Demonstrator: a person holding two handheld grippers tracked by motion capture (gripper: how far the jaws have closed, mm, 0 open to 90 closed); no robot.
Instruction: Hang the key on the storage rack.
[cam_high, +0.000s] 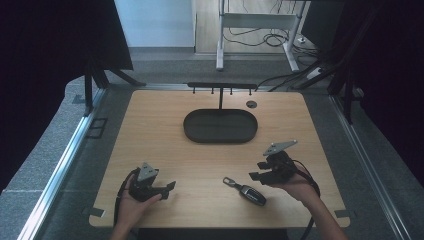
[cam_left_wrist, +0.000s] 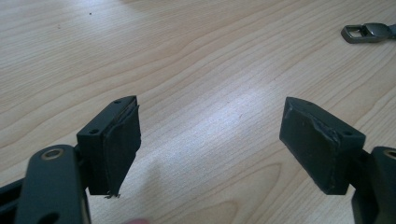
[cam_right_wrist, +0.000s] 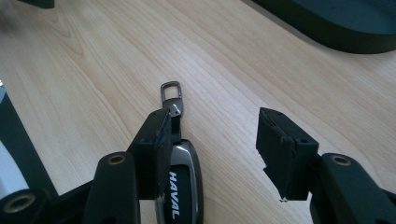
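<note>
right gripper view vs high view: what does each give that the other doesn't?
Right gripper view: the HAVAL lettering on the car key, and the right gripper standing open with its left jaw over the key.
High view: the left gripper in the person's left hand, and the hook rack behind the tray.
Both: key, black oval tray and wooden table.

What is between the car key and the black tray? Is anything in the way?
Nothing visible is in the way. The car key lies on the table near the person, and the black tray sits farther back. Only bare wood shows between them. The right gripper, open, is beside the key.
</note>
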